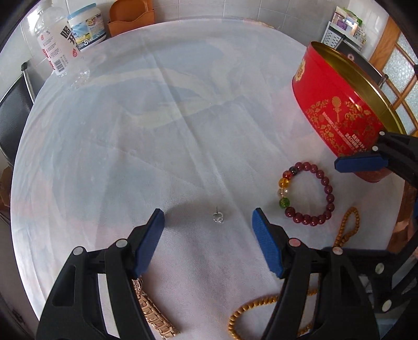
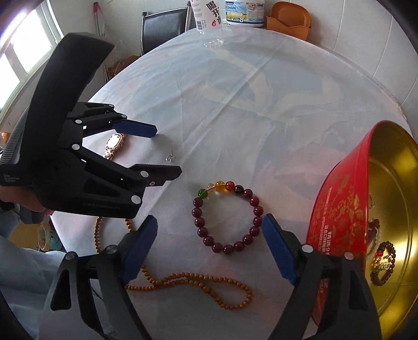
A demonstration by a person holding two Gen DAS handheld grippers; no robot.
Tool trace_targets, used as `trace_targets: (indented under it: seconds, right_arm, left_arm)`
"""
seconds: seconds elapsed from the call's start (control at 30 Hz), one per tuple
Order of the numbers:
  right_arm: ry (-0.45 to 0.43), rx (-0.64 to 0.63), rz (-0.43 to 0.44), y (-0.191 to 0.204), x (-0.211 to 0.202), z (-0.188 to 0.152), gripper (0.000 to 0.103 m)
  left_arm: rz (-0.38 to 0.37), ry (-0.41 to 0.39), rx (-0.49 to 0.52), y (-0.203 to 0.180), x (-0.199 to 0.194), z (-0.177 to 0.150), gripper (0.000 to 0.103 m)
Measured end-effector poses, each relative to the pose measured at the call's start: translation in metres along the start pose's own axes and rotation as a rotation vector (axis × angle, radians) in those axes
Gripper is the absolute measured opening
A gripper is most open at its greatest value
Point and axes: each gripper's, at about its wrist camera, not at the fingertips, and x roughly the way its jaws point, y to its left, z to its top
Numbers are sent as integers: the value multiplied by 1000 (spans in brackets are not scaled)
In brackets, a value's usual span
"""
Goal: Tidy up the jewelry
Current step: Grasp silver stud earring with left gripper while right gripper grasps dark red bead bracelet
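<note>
My left gripper (image 1: 208,218) is open and empty, low over the white tablecloth, with a small silver ring (image 1: 217,217) between its fingertips. A gold watch (image 1: 150,308) lies under its left finger. My right gripper (image 2: 210,230) is open and empty, its fingers either side of a dark red bead bracelet (image 2: 226,217), which also shows in the left wrist view (image 1: 307,193). A long tan bead necklace (image 2: 198,281) lies near the table's front edge. The red round tin (image 2: 337,209) stands open at the right, with bead bracelets (image 2: 382,261) inside on its gold bottom.
At the far edge of the round table (image 1: 130,117) stand a clear plastic bottle (image 1: 58,41), a white tub (image 1: 87,24) and an orange holder (image 1: 132,18). A black chair (image 2: 164,24) stands beyond the table. A white shelf unit (image 1: 344,28) is behind the tin.
</note>
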Motion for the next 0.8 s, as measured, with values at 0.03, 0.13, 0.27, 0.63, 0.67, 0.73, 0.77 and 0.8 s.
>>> trace_targets:
  seconds: [0.03, 0.13, 0.27, 0.63, 0.67, 0.73, 0.77, 0.8]
  right_arm:
    - [2, 0, -1, 0, 2, -1, 80]
    - [-5, -7, 5, 2, 5, -3, 78]
    - [3, -50, 1, 9, 14, -7, 63]
    - [-31, -90, -8, 13, 2, -12, 11]
    - [-53, -82, -6, 11, -5, -11, 11]
    - [-97, -71, 3, 8, -21, -6, 11]
    - [-121, -68, 10, 6, -30, -4, 11]
    - [-142, -65, 14, 5, -39, -2, 11]
  left_arm:
    - [0, -9, 15, -1, 0, -1, 69]
    - [-9, -24, 52, -1, 0, -3, 69]
    - [2, -58, 101, -5, -1, -4, 47]
    - [-98, -86, 48, -3, -15, -4, 8]
    - [-97, -98, 36, -2, -21, -3, 8]
    - [-82, -118, 29, -3, -32, 1, 8]
    - [-73, -127, 29, -3, -37, 3, 8]
    - [-67, -137, 28, -5, -42, 4, 8]
